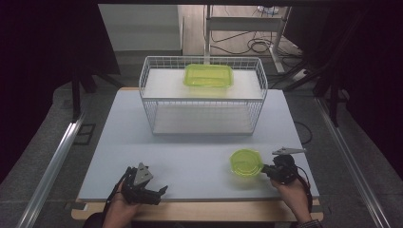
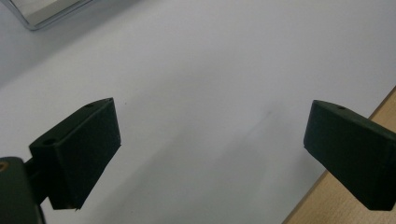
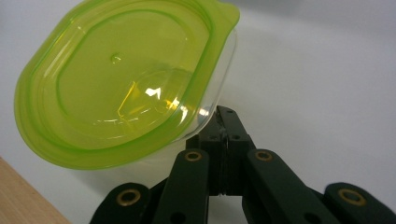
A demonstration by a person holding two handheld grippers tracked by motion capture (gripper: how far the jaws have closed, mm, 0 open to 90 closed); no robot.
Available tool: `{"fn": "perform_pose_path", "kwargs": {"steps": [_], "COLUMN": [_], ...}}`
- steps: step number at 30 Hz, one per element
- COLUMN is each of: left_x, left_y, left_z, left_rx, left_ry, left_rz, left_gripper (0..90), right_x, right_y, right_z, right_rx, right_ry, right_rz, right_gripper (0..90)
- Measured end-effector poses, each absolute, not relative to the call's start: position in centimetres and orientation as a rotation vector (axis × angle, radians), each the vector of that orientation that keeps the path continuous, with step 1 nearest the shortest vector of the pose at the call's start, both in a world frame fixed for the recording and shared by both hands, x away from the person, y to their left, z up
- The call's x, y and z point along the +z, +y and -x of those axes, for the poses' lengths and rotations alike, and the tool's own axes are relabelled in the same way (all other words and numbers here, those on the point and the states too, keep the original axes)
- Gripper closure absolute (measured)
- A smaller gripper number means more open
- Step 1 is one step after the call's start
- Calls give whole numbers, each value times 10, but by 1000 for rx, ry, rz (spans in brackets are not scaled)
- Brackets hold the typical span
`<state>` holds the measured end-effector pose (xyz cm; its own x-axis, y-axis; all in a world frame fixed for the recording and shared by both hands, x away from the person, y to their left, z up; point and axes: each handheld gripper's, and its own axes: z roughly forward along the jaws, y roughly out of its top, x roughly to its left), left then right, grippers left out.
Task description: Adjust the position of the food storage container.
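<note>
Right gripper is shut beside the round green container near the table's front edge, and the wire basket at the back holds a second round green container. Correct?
Not quite. The container in the wire basket is rectangular, not round, as the high view shows. The rest stands: the right gripper is shut beside the round green container near the front edge.

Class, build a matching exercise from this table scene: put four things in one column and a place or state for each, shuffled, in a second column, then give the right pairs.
Things:
1. round green container
2. rectangular green container
3. left gripper
4. right gripper

Places or states:
A. jaws wide apart over bare table
B. on top of the wire rack
C. jaws shut together
D. near the table's front right edge

Pairs: 1-D, 2-B, 3-A, 4-C
</note>
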<state>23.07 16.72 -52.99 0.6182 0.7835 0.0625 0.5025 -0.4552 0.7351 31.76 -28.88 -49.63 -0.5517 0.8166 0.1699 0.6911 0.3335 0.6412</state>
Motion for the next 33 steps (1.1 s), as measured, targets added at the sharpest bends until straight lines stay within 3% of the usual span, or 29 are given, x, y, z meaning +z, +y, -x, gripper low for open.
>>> {"fn": "perform_pose_path", "kwargs": {"steps": [33], "left_x": [-531], "left_y": [165], "left_z": [-231], "left_rx": [520], "left_ry": [999], "left_rz": [-2161], "left_gripper": [34], "right_x": [-512], "right_y": [-180], "right_z": [-336], "right_rx": [1197], "right_ry": [2638], "right_rz": [-1208], "right_gripper": [885]}}
